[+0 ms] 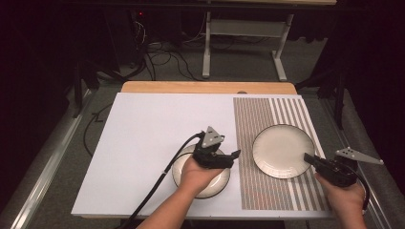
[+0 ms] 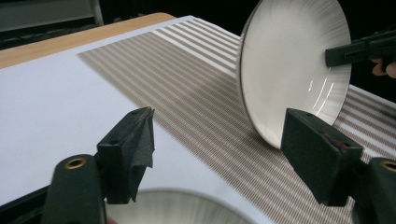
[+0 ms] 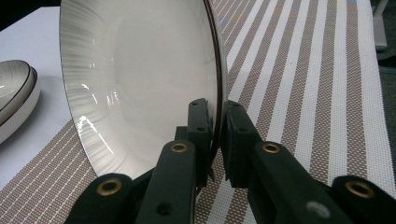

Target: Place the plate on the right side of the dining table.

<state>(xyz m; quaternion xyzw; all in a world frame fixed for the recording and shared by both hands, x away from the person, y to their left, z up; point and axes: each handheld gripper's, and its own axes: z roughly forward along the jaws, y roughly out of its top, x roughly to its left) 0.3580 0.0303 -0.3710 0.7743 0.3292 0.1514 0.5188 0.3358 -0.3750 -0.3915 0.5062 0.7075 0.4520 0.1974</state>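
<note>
Toward the right edge of the worktop (image 1: 191, 87), on the striped mat (image 1: 253, 119): plate (image 1: 283, 150), pinched at its near-right rim by the right tongs (image 3: 215, 109), jaws pressed together with the rim between them. Held by the rim alone, probably because nothing else on so shallow a form offers purchase. Seen tipped from the left gripper view, gripped side raised and opposite rim low at the mat; cannot tell whether touching there. Judged to be a lift or a set-down in progress.

Near the front edge, about mid-width, on the white sheet (image 1: 153, 133): bowls (image 3: 14, 98), apparently two nested. Above them, left tongs (image 2: 219, 135), jaws spread wide, holding nothing, pointed toward the plate. Likely waiting there to steady the stack or take the next piece.

Materials and shapes:
- Plate: glazed ceramic, cream, glossy, with fine radial ribbing toward the edge and a thin dark rim line. Round, shallow, thin-lipped. Expected to be slick and brittle under a hard pinch.
- Bowls: same glaze and dark rim, deeper walls.
- Mat: woven mesh, brown and white bands, fine at one side, broad at the other.
- Sheet: flat, matte.
- Jaws: black, blocky, with brass eyelets.
</note>
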